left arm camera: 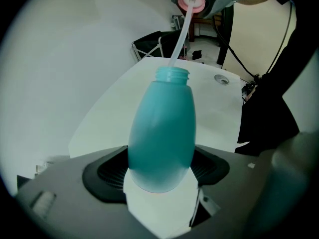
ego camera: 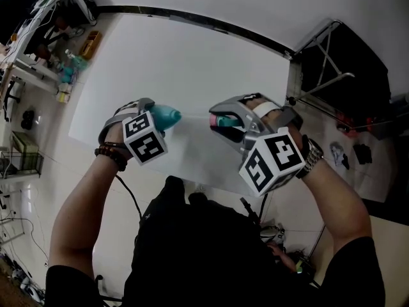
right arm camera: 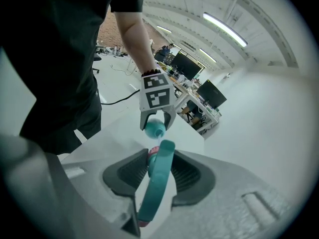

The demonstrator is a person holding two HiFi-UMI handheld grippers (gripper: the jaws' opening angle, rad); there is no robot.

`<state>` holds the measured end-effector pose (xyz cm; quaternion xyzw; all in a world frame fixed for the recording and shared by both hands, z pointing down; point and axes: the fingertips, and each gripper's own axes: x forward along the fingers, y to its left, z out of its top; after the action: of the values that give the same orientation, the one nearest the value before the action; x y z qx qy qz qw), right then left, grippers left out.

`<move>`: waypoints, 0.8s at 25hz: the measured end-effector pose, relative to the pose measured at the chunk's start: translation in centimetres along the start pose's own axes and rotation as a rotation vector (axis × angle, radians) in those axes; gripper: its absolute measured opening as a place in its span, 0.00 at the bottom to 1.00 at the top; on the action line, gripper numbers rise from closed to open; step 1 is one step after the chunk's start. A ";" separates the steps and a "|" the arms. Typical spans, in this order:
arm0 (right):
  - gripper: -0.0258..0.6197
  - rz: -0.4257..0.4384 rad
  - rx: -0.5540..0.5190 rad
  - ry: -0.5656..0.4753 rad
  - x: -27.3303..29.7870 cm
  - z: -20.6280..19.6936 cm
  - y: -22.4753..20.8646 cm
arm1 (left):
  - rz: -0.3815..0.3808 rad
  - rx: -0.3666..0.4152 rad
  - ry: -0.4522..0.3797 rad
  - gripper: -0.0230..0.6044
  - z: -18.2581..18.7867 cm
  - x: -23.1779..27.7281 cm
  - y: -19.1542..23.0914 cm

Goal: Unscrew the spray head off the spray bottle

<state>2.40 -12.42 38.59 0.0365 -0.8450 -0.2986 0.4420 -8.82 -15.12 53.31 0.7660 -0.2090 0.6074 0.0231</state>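
Left gripper view: pale dip tube [left arm camera: 180, 38]

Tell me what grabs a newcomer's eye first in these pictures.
The teal bottle stands out first, clamped in the left gripper above the white table, its threaded neck bare. Facing it, the right gripper grips the spray head, teal with a pink collar, already off the bottle. A pale dip tube runs from that collar down to the bottle's open neck.
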 end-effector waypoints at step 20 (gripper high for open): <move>0.24 -0.084 0.249 -0.017 0.1 -2.6 -1.5 | -0.015 -0.324 -0.136 0.69 -1.2 1.5 2.6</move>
<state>4.03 -14.90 39.00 0.1238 -0.8771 -0.2100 0.4138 -10.58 -17.58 54.44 0.7931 -0.2994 0.5125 0.1365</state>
